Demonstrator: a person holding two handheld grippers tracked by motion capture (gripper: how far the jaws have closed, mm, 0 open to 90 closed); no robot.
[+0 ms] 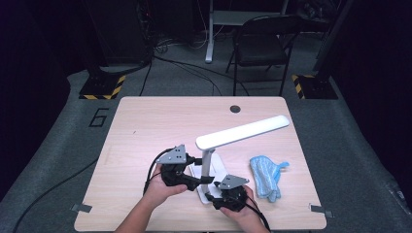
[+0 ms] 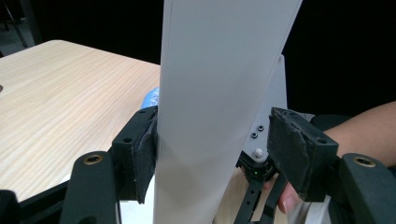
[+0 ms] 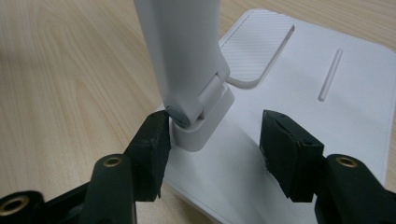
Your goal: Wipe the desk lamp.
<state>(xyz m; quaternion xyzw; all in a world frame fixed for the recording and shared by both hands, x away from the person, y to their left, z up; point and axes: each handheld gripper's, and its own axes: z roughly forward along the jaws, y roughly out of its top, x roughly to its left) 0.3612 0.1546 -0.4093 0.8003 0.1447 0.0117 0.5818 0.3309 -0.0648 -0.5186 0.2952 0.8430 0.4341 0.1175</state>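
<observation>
Desk lamp point(image 1: 214, 160) stands near the front-middle of the table point(image 1: 145, 126), base flat, stem point(image 2: 210, 116) upright, light bar point(image 1: 243, 132) running out to the right & away from the person. Key relation: stem's long axis is vertical, and both grippers come at it level from opposite sides, so any fold turns on the hinge point(image 3: 187, 114) at the foot.

Left gripper point(image 1: 197, 182) is the higher one, straddling the stem mid-height. Jaws apart: one pad point(image 2: 145, 154) touches the stem's edge, the other point(image 2: 292, 154) stands clear w/ a gap, so no clamp yet.

Right gripper point(image 3: 212, 158) sits low at the base point(image 3: 336, 116), pointed at the hinge block. Jaws apart too; one pad point(image 3: 156, 144) just meets the hinge pivot, the other is off to the side over the base plate. Right is nearer the hinge, left nearer the stem.

Both forearms come in from the bottom edge, wrists roughly level. Blue cloth point(image 1: 266, 175) lies right of the lamp, apart from it.
</observation>
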